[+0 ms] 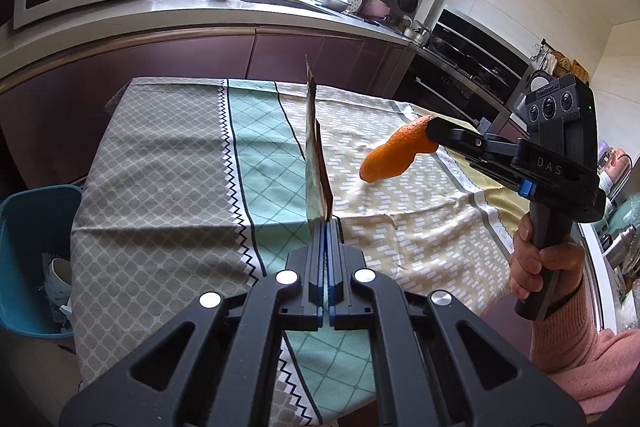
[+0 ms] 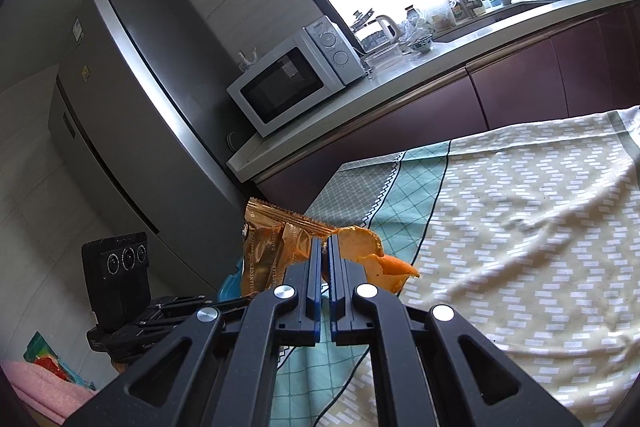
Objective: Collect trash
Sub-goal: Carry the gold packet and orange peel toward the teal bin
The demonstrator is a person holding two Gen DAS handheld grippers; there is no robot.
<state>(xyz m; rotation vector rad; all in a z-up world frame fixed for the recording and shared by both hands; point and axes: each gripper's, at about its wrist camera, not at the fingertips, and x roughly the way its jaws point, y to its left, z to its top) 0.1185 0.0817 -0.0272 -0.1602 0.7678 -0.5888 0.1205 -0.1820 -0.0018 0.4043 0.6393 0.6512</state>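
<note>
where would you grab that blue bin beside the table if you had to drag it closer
Judging from the left wrist view, take the blue bin by its top rim at the side nearest the table, coming from above. The rim is its one thin graspable edge. Both grippers are full, so first free one.

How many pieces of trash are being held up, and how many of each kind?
Orange peel: 1, held in the right hand-held gripper
Snack wrapper: 1, held in the left hand-held gripper
Total: 2
</note>
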